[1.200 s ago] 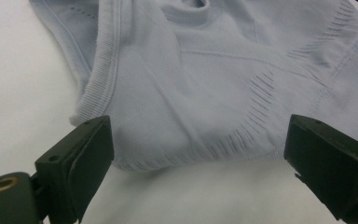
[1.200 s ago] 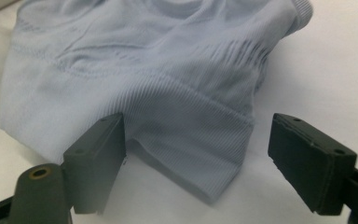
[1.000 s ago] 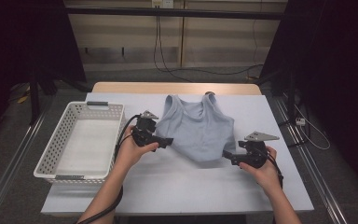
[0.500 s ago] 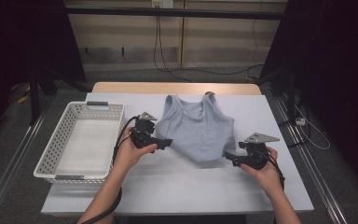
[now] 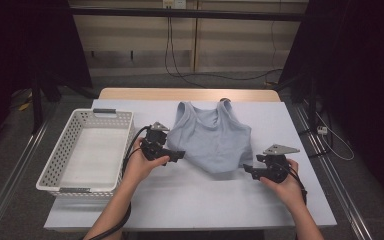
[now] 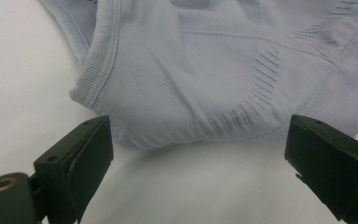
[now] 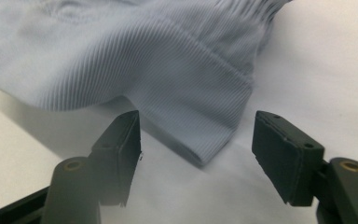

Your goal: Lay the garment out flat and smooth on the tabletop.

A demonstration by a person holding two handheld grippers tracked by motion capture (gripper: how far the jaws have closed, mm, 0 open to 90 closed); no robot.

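Pale-blue tank top [image 5: 210,140], flat mid-worktop [image 5: 190,200]: hem corners to be pinched squarely by left tool [image 5: 179,155] (jaws apart) and right tool [image 5: 247,170] (jaws apart, just closing, fabric between, unclamped).

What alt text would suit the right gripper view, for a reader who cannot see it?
The right claw has been closing its two black jaws around a ribbed corner of a pale blue top, without pressing it yet. The top lies on a white table.

Right gripper [image 7: 196,158] jaws closing, apart, ribbed hem corner of pale blue top [image 7: 186,93] between them, unpinched
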